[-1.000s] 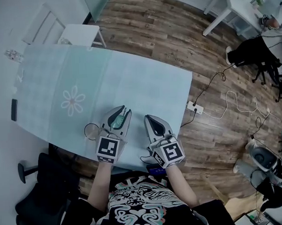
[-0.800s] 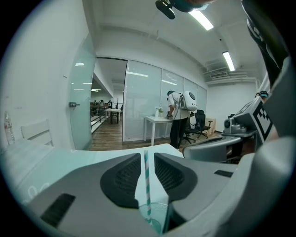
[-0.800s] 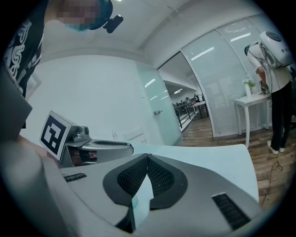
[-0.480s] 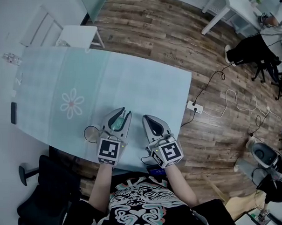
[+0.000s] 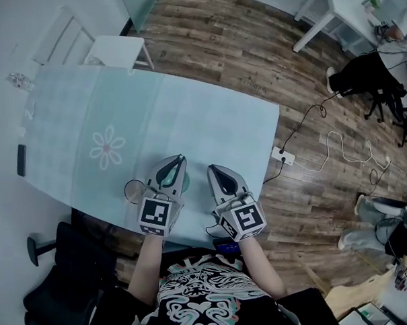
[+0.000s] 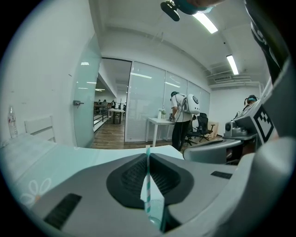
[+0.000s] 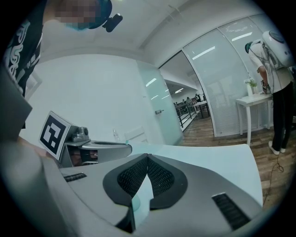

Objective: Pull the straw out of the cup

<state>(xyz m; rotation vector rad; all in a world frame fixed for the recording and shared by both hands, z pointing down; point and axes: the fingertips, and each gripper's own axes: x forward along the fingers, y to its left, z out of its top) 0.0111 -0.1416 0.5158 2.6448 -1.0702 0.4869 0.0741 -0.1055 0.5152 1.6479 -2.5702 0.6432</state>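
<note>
Bright, even light from ceiling strips (image 6: pixel 206 22); heavy fisheye distortion, dark rounded corners.

Bare table (image 5: pixel 208 121) ahead of left gripper (image 5: pixel 171 168) and right gripper (image 5: pixel 217 172), out to the far and right edges: open passage. Slim gap between the two, side by side near the front edge. Left jaws closing, straw (image 6: pixel 148 178) upright between them, clear cup (image 6: pixel 156 212) directly beneath. Well apart on the left: dark flat object (image 5: pixel 21 160) at the table edge, bottle (image 5: pixel 18 80) at the far corner. White chair (image 5: pixel 97 45) beyond the far edge.
</note>
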